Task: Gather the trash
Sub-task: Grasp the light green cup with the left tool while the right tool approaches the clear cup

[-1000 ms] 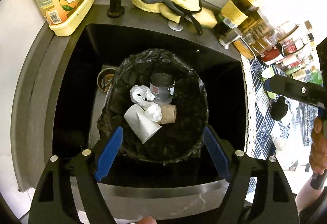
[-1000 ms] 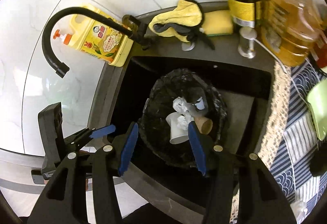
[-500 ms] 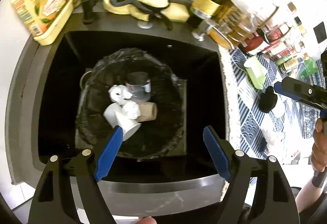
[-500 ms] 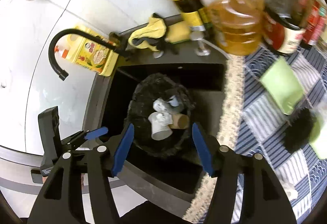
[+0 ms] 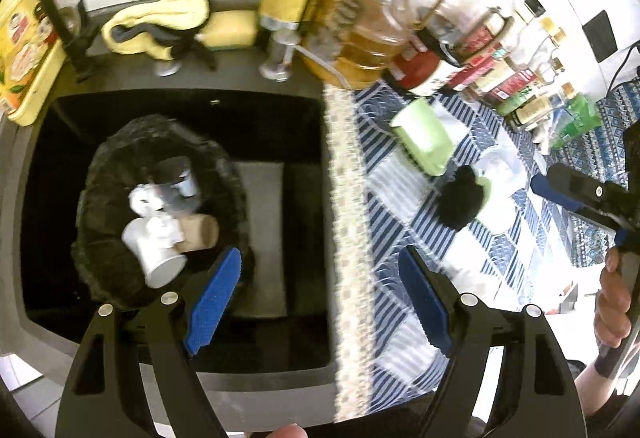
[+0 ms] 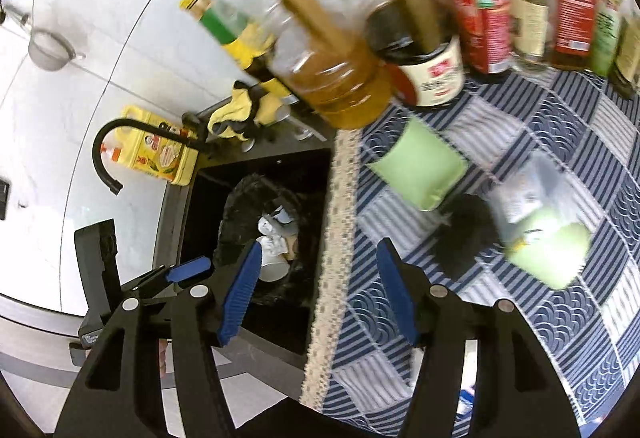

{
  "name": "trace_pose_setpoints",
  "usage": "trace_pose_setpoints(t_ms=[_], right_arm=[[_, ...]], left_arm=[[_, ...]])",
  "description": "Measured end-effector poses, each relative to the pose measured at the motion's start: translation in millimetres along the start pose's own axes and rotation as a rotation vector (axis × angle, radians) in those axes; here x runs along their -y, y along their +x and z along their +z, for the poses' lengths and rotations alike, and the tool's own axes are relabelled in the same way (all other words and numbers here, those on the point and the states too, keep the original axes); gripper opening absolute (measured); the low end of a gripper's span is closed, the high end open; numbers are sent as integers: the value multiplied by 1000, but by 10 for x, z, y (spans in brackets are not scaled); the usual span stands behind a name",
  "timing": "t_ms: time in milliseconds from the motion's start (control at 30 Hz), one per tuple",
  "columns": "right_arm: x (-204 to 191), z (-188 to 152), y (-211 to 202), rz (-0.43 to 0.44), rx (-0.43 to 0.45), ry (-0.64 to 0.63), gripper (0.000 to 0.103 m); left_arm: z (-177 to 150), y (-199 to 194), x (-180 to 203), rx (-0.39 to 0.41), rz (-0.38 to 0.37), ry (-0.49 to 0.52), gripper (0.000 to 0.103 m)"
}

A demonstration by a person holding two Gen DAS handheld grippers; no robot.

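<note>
A black-bagged bin (image 5: 120,142) stands in the dark sink (image 5: 264,106) and holds a white paper cup (image 5: 156,258), a cardboard roll (image 5: 200,234), crumpled tissue (image 5: 142,198) and a dark can (image 5: 176,174). My left gripper (image 5: 320,278) hangs open and empty over the sink's right edge. My right gripper (image 6: 320,258) is open and empty above the lace border of the blue patterned cloth (image 6: 560,318). On that cloth lie a green packet (image 6: 420,166), a black fuzzy lump (image 6: 464,230) and a clear-and-green wrapper (image 6: 544,234). The packet (image 5: 424,142) and the lump (image 5: 460,198) also show in the left wrist view.
Oil jug (image 5: 360,34), sauce jars and several bottles (image 6: 532,18) crowd the back of the counter. A yellow cloth (image 5: 160,26), sponge (image 5: 232,30), black faucet (image 6: 120,142) and yellow detergent bottle (image 6: 160,158) sit behind the sink. A hand (image 5: 612,302) is at the right edge.
Both views have swung right, from above the bin towards the cloth-covered counter. The right gripper's jaws stand a little wider than a second ago. The left jaws are unchanged.
</note>
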State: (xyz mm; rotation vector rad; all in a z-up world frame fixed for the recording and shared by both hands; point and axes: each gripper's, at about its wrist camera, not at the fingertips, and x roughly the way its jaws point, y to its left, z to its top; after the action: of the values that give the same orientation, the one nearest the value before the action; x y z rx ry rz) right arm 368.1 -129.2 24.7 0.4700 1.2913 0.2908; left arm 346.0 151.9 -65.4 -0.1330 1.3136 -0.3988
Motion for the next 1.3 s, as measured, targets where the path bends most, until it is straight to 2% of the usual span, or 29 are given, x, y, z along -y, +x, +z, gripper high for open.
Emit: trace_pose_setpoints(t_ms=[133,300,700,900,1000,1033,1100,1267,1300], right_arm=[[303,13,-176,11,12,35,60],[666,38,-333,28,13,59,60],[1354,60,-490,82,-26,64,60],[1648,77,-507,119,-46,66,60],[1792,79,-486,131,-65,75,60],[1841,83,-477,135,-71,76,60],[1909,100,-469,144,-81,78,60],[2010,146,-454,170,-97,73,60],[2024,151,-454,175,-98,72,60]], left_arm=[[81,153,261,-19,-39,-21,79],[182,439,494,-78,-106,-72,79],[553,1050,781,-104,-58,-232,77],[777,1339,910,-96,18,-287,76],[833,1483,925,-95,82,-327,66],[845,1509,929,-92,95,-335,65],[864,1556,948,-84,122,-350,55],[883,1687,944,-90,157,-410,42],[877,1701,943,-90,155,-426,34]])
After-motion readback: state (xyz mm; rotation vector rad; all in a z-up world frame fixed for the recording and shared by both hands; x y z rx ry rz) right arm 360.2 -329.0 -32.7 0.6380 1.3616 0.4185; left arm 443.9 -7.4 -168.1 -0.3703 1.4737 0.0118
